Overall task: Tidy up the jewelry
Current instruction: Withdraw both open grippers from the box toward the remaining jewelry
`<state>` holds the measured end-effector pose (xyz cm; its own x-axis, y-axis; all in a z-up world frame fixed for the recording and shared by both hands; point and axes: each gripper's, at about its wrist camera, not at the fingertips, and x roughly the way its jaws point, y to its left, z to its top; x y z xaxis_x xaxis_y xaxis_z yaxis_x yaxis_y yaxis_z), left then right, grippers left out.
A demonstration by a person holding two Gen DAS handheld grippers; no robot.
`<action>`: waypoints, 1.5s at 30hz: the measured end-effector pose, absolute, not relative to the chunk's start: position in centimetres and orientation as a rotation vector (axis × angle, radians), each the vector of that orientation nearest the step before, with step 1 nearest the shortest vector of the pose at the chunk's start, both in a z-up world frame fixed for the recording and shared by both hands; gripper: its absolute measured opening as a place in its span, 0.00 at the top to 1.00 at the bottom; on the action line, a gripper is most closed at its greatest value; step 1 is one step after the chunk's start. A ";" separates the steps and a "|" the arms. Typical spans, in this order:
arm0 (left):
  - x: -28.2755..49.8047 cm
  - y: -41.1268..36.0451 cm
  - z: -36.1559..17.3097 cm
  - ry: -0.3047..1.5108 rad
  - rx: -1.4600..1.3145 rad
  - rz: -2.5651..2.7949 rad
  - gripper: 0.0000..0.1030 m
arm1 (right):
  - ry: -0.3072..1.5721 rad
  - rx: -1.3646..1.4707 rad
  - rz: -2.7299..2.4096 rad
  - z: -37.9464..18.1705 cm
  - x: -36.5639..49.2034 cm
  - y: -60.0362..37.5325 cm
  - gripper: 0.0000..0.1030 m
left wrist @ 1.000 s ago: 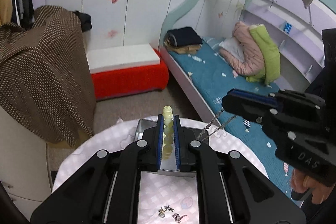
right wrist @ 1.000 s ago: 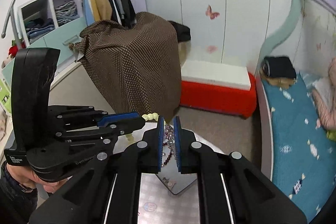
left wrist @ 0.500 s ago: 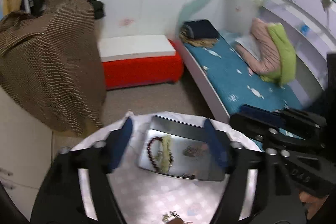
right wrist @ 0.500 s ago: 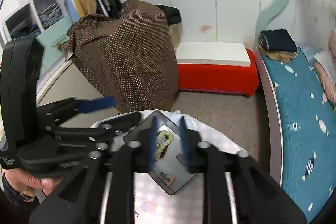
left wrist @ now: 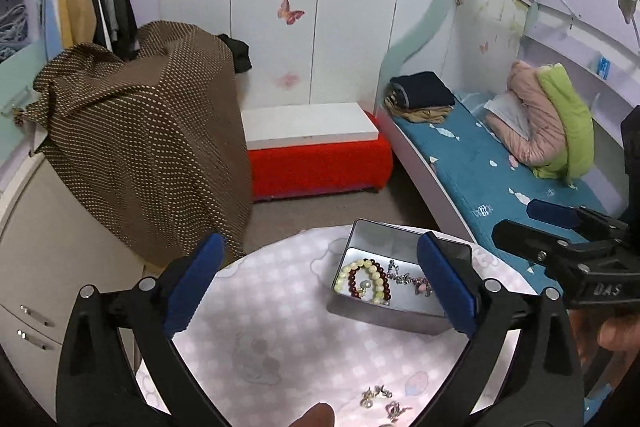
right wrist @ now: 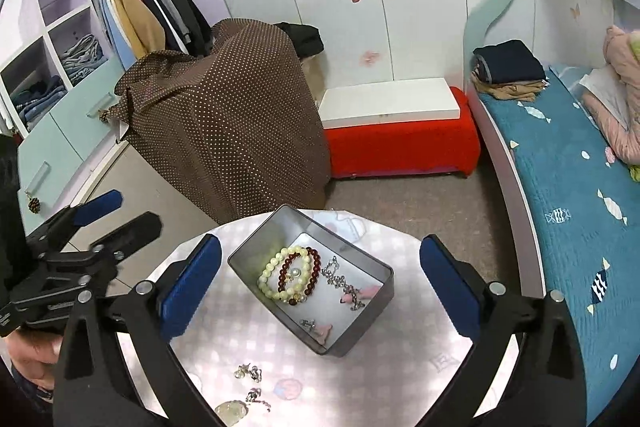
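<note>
An open metal tin (right wrist: 372, 311) stands on the round table with a pink checked cloth (right wrist: 380, 367). In it lie a pale green bead bracelet (right wrist: 268, 273), a dark red bead bracelet (right wrist: 316, 267) and a silver chain (right wrist: 340, 281). My right gripper (right wrist: 320, 243) hovers over the tin, its jaws opening wide with nothing held. My left gripper (left wrist: 320, 241) is beside the tin (left wrist: 384, 315) on its left, jaws also opening, empty. Loose earrings (right wrist: 248, 373) and a pale pendant (right wrist: 230, 409) lie on the cloth near me.
A brown dotted cloth (left wrist: 152, 131) drapes over furniture at the left. A red bench with a white top (left wrist: 316, 155) stands behind the table, and a bed with a teal cover (left wrist: 480, 163) runs along the right. A fingertip (left wrist: 316, 415) shows at the bottom edge.
Both grippers went from shut to wide open. The pale bracelet left my left jaws and the chain left my right jaws; both now lie in the tin. My left gripper shifted left.
</note>
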<state>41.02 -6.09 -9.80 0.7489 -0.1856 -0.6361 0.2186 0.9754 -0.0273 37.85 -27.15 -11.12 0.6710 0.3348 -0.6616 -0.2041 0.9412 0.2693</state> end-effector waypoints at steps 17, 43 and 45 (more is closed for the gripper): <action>33.4 -3.5 -6.6 0.573 0.029 -0.182 0.05 | 0.655 0.119 0.258 -8.6 31.4 -26.5 0.07; 24.8 -1.3 -12.5 0.631 0.003 -0.191 0.05 | 0.625 0.089 0.227 -10.7 22.2 -25.4 0.07; 24.5 -1.4 -13.4 0.642 0.013 -0.197 0.05 | 0.632 0.098 0.213 -11.3 21.8 -25.8 0.07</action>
